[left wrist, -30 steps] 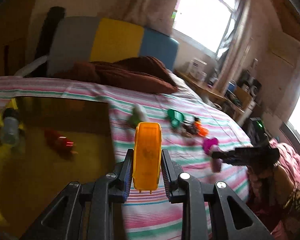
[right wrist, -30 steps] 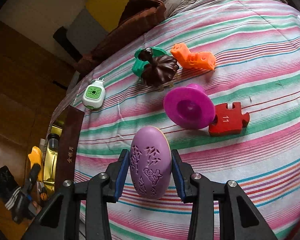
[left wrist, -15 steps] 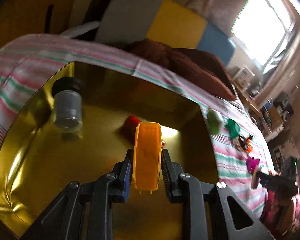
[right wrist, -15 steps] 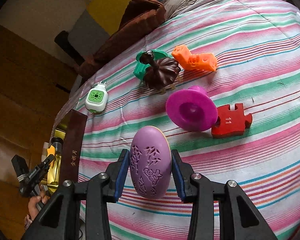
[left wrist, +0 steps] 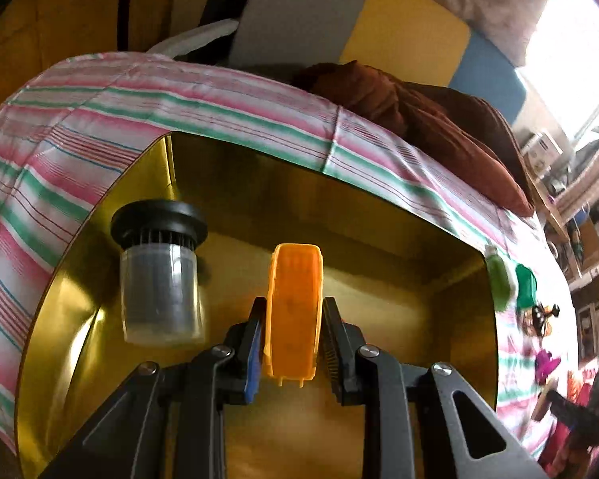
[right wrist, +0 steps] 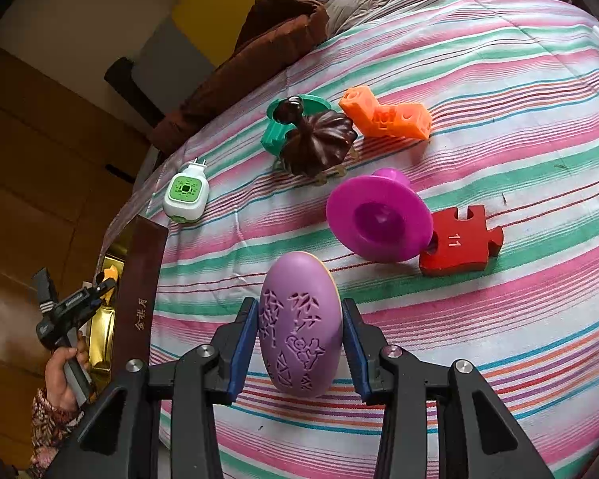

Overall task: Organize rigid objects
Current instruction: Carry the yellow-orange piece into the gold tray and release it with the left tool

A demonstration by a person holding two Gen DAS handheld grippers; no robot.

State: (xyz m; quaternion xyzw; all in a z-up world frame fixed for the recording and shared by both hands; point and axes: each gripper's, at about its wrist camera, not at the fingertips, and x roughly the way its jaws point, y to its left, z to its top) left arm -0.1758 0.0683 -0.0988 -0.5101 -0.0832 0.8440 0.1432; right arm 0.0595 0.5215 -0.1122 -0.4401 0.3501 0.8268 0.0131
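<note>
Two tongs are both loaded: the left tongs (left wrist: 293, 343) grip an orange plastic piece (left wrist: 294, 311) above the gold box (left wrist: 379, 247), beside a clear jar with a black cap (left wrist: 159, 275) lying inside. The right tongs (right wrist: 299, 339) clamp a purple egg-shaped piece (right wrist: 299, 327) over the striped bed (right wrist: 499, 319), near a magenta cup (right wrist: 379, 219) and a red puzzle piece (right wrist: 459, 243).
</note>
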